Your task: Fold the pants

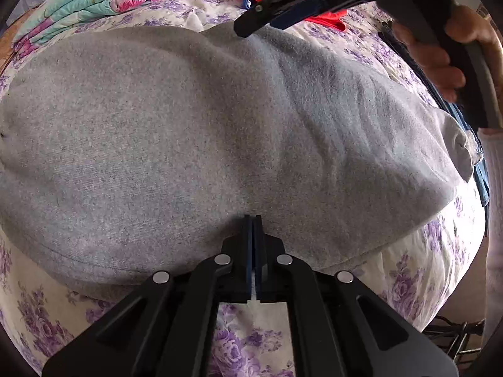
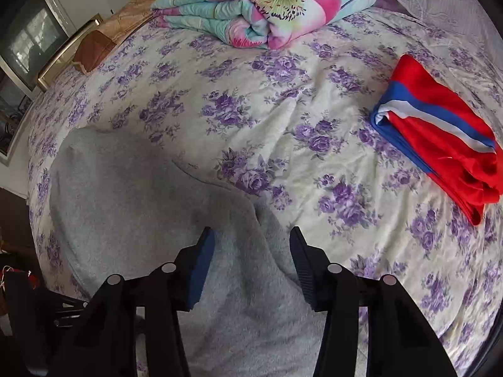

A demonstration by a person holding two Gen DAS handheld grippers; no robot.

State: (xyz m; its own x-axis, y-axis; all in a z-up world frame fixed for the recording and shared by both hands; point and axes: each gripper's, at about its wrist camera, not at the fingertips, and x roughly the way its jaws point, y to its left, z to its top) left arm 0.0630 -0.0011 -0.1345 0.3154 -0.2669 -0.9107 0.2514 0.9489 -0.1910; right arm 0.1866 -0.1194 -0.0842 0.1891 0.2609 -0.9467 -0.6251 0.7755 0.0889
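The grey pants point(image 1: 188, 132) lie spread and folded on the flowered bedsheet point(image 1: 408, 282). My left gripper point(image 1: 253, 220) is shut, its tips at the near edge of the grey cloth; whether cloth is pinched between them I cannot tell. In the left wrist view the right gripper point(image 1: 251, 26) hovers at the far edge of the pants, held by a hand point(image 1: 440, 59). In the right wrist view my right gripper point(image 2: 251, 235) is open, its jaws standing either side of a raised fold of the grey pants point(image 2: 132, 194).
A folded red, blue and white garment point(image 2: 446, 144) lies on the bed point(image 2: 283, 110) at the right. A rolled flowered quilt point(image 2: 267, 9) lies at the far side. A dark blue garment point(image 1: 481, 182) lies at the right bed edge.
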